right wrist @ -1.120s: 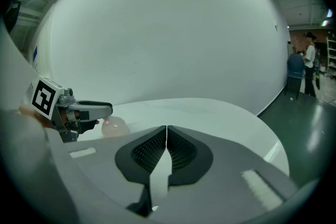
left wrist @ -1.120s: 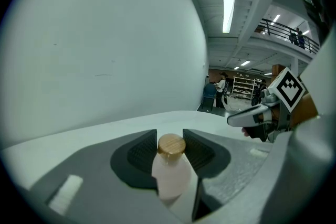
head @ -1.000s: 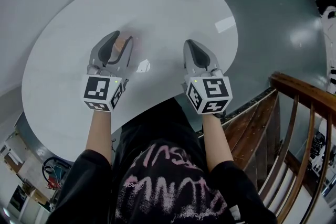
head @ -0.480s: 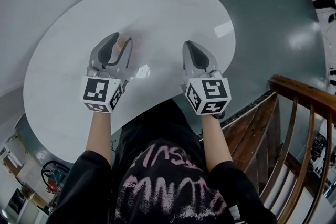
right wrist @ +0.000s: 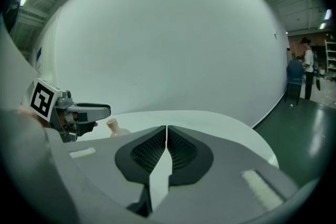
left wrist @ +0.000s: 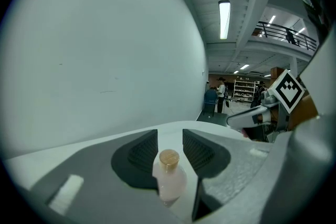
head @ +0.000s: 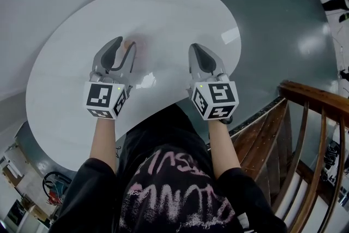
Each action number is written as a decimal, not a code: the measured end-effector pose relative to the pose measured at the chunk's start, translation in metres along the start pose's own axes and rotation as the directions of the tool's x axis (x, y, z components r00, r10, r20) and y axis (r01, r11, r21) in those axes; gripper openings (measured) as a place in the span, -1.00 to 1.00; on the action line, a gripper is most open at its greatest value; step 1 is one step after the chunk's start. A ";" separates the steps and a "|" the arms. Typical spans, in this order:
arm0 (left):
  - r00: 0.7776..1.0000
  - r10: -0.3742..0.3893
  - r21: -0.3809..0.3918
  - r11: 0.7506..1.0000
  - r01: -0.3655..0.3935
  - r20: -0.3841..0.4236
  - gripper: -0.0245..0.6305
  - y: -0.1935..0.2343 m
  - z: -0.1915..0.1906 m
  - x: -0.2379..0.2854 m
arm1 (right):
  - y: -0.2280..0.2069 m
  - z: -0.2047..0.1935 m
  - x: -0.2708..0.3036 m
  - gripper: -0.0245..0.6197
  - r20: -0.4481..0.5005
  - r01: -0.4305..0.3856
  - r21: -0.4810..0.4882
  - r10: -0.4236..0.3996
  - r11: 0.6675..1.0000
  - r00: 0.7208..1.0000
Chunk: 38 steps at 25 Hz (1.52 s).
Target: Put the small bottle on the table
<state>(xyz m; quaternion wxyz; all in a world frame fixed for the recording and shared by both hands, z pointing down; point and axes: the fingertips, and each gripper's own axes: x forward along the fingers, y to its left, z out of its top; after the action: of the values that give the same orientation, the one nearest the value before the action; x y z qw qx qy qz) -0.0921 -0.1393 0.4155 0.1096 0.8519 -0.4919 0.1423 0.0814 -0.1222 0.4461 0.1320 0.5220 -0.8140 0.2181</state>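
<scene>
Bottle (left wrist: 169,178) between the left hand-held gripper's (left wrist: 169,139) parted jaws

The pink, tan-capped bottle stands on the white tabletop (head: 163,13). The left jaws are wide around it, with tabletop showing in the gap on its right side. Well to the right, the right hand-held gripper (right wrist: 166,131) is pressed together on nothing.

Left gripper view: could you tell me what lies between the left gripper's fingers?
In that view, the small bottle sits between the parted fingers of the left gripper.

Glossy table (head: 163,13), frosted bottle (left wrist: 170,183)
</scene>
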 end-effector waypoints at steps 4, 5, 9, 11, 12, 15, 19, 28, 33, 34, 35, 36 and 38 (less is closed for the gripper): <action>1.000 0.008 0.007 1.000 -0.008 0.017 -0.49 0.000 0.008 -0.004 | 0.001 0.008 -0.003 -0.88 0.016 -0.002 -0.006 0.002 1.000 1.000; 1.000 0.010 0.008 1.000 -0.010 0.021 -0.49 0.000 0.010 -0.005 | 0.002 0.010 -0.005 -0.88 0.020 -0.003 -0.009 0.003 1.000 1.000; 0.999 0.017 0.012 1.000 -0.018 0.034 -0.49 -0.003 0.016 -0.015 | 0.007 0.016 -0.012 -0.88 0.038 -0.005 -0.019 0.006 1.000 0.999; 0.999 0.019 0.013 1.000 -0.019 0.038 -0.49 -0.004 0.018 -0.020 | 0.008 0.019 -0.016 -0.88 0.045 -0.005 -0.023 0.006 1.000 0.999; 0.999 0.020 0.012 1.000 -0.020 0.041 -0.49 -0.005 0.019 -0.022 | 0.009 0.021 -0.018 -0.88 0.049 -0.004 -0.025 0.006 1.000 0.999; 0.998 0.024 0.012 1.000 -0.025 0.051 -0.49 -0.008 0.022 -0.028 | 0.010 0.025 -0.024 -0.88 0.060 -0.003 -0.029 0.005 1.000 0.998; 0.998 0.027 0.012 1.000 -0.028 0.062 -0.49 -0.010 0.025 -0.035 | 0.011 0.028 -0.031 -0.88 0.072 0.001 -0.035 0.002 0.999 0.997; 0.996 0.035 0.023 0.999 -0.037 0.085 -0.49 -0.016 0.034 -0.050 | 0.020 0.039 -0.043 -0.88 0.108 -0.006 -0.046 0.011 0.999 0.994; 0.994 0.043 0.033 0.998 -0.046 0.096 -0.49 -0.016 0.040 -0.059 | 0.029 0.047 -0.047 -0.88 0.128 -0.014 -0.058 0.021 0.998 0.992; 0.994 0.044 0.035 0.998 -0.047 0.100 -0.50 -0.016 0.042 -0.059 | 0.030 0.049 -0.047 -0.88 0.133 -0.015 -0.061 0.023 0.998 0.991; 0.994 0.044 0.037 0.998 -0.048 0.103 -0.50 -0.018 0.043 -0.059 | 0.030 0.051 -0.048 -0.88 0.138 -0.017 -0.063 0.025 0.998 0.990; 0.993 0.044 0.039 0.998 -0.049 0.105 -0.50 -0.019 0.044 -0.060 | 0.030 0.053 -0.049 -0.88 0.141 -0.018 -0.066 0.028 0.998 0.990; 0.993 0.044 0.042 0.998 -0.049 0.108 -0.50 -0.023 0.045 -0.063 | 0.031 0.054 -0.053 -0.88 0.146 -0.021 -0.072 0.031 0.997 0.989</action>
<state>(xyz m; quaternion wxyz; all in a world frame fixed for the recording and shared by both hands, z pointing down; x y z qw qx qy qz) -0.0962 -0.0918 0.3508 0.0608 0.8488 -0.5137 0.1097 0.0763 -0.0954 0.3691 0.0869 0.5211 -0.8354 0.1519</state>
